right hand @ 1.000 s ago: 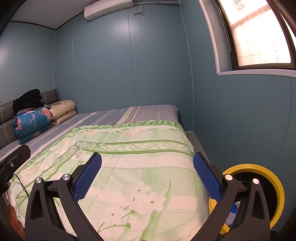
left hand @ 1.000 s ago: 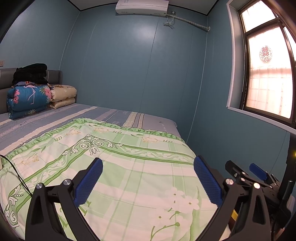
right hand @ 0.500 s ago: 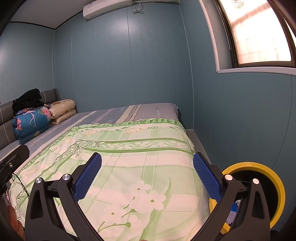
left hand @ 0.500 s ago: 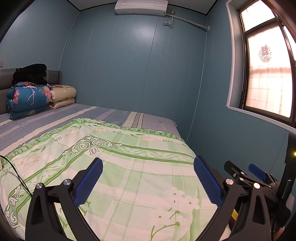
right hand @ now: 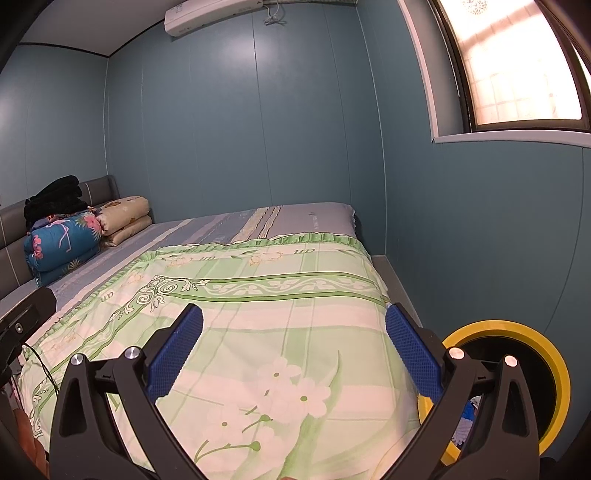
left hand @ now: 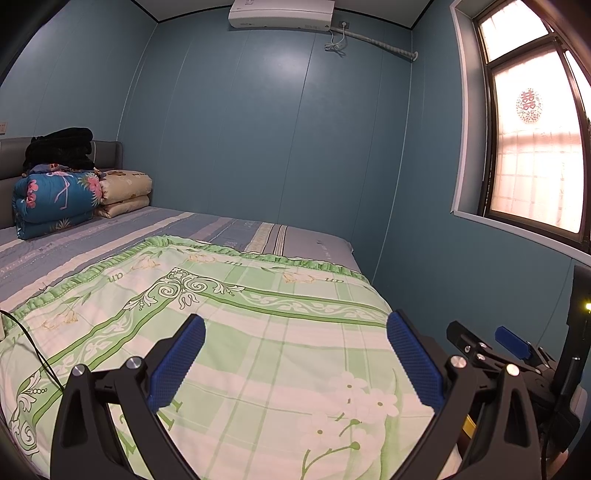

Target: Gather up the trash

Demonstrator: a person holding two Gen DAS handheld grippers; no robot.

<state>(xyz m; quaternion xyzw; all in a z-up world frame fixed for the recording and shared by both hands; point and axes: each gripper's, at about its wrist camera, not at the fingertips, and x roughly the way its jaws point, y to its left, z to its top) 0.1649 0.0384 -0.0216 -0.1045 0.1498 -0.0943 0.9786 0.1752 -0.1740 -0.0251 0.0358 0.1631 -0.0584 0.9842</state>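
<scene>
My left gripper (left hand: 295, 363) is open and empty, held above the near end of a bed covered with a green and white floral quilt (left hand: 229, 325). My right gripper (right hand: 293, 358) is open and empty above the same quilt (right hand: 266, 295). A yellow-rimmed trash bin (right hand: 517, 373) stands on the floor right of the bed, partly behind my right finger; some blue and white trash shows inside it. The right gripper also shows at the right edge of the left wrist view (left hand: 509, 350). No loose trash shows on the quilt.
Folded quilts and pillows (left hand: 59, 199) with dark clothes on top sit by the grey headboard at the far left. A blue wall with an air conditioner (left hand: 280, 14) lies ahead, and a window (left hand: 532, 155) is on the right. A black cable (left hand: 29, 350) crosses the bed's left edge.
Both views have shifted very slightly; the grippers stay open and empty over the bed.
</scene>
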